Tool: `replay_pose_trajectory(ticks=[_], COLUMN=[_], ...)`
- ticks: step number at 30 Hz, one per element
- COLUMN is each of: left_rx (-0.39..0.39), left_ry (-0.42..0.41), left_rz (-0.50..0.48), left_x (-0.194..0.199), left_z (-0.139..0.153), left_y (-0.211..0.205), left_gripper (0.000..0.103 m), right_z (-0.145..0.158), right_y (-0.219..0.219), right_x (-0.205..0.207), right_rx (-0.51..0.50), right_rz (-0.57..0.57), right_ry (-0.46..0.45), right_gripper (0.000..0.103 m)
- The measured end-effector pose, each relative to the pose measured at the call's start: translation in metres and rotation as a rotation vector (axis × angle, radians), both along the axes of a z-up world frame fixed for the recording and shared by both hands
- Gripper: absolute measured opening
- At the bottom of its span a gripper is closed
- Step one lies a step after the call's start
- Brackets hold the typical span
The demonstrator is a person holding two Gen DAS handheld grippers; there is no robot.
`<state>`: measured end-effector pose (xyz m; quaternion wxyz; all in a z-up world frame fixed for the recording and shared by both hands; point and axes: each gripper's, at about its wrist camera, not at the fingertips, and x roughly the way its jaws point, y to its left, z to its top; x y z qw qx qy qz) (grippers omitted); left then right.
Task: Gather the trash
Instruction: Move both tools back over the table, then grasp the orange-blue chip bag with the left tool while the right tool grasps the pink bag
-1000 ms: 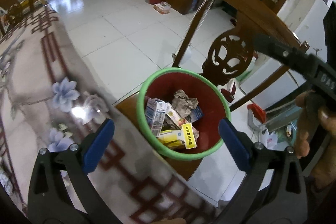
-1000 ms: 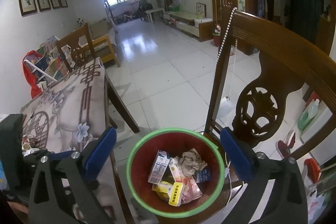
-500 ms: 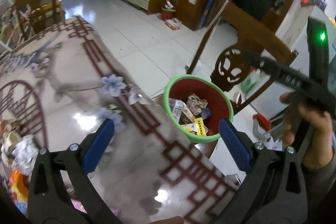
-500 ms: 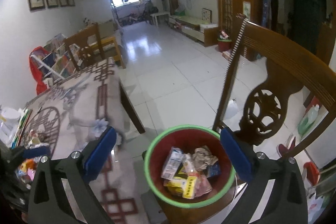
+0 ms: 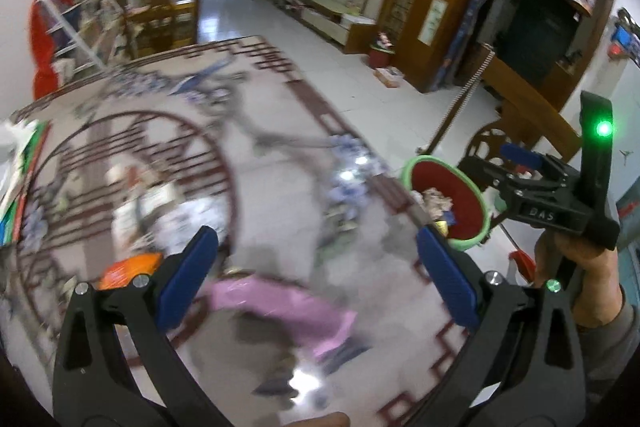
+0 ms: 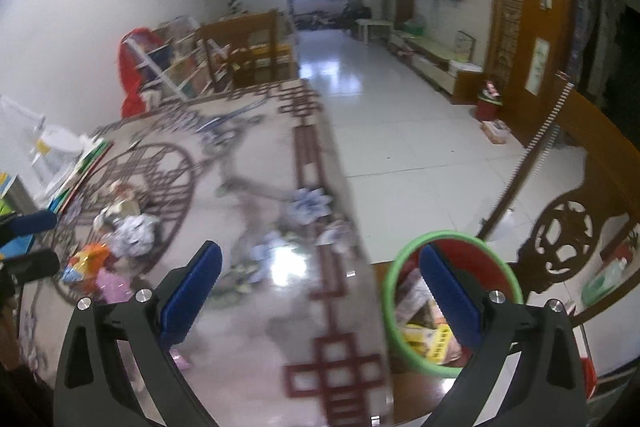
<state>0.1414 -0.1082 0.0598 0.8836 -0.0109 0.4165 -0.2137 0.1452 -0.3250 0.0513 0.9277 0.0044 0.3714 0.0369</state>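
A red bin with a green rim [image 5: 448, 205] [image 6: 452, 303] stands on a chair seat at the table's right edge and holds several cartons and wrappers. Loose trash lies on the patterned table: a pink wrapper [image 5: 288, 311] [image 6: 106, 283], an orange wrapper [image 5: 128, 267] [image 6: 84, 261] and crumpled white paper [image 6: 132, 233]. My left gripper [image 5: 320, 279] is open and empty above the pink wrapper. My right gripper [image 6: 320, 291] is open and empty over the table edge beside the bin. It also shows in the left wrist view [image 5: 520, 157].
A carved wooden chair back [image 6: 568, 247] rises behind the bin. Books and a white object [image 6: 60, 155] sit at the table's far left. Another chair [image 6: 248, 55] stands at the table's far end. Tiled floor lies to the right.
Both grippers have swung left, away from above the bin and over the table. The trash pile on the table has come into view. Both stay open.
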Motion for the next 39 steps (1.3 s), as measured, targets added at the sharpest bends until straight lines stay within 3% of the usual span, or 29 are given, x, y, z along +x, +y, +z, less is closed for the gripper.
replay_pose_trajectory(ticks=[9,16,22,28,35,39], left_rx=[0.028,0.011,-0.005,0.010,0.064,0.084], left_ry=[0.039,0.075,0.127,0.124,0.157,0.175], left_rz=[0.176,0.270,0.308,0.283,0.255,0.261], left_x=[-0.020,-0.035,-0.043,-0.033,-0.013,-0.005], left_z=[-0.030,-0.055,-0.083,-0.084,-0.101,-0.113], left_y=[0.111,0.161,0.172,0.157,0.139,0.134], left_gripper=[0.098,0.098,0.098,0.098,0.098,0.098], right_z=[-0.022,-0.050,-0.065,-0.074,-0.091,-0.103], right_y=[0.081,0.128,0.142,0.151,0.163,0.168], right_x=[-0.010,-0.020,-0.027,-0.032,-0.029,-0.024], right_rx=[-0.009,-0.030,-0.048,-0.032,-0.024,-0.033], right_rz=[0.147,0.255,0.311,0.357,0.403,0.410], right_ry=[0.042,0.089,0.121,0.141,0.192,0.231], right_gripper=[0.096,0.096,0.096,0.096,0.095,0.090])
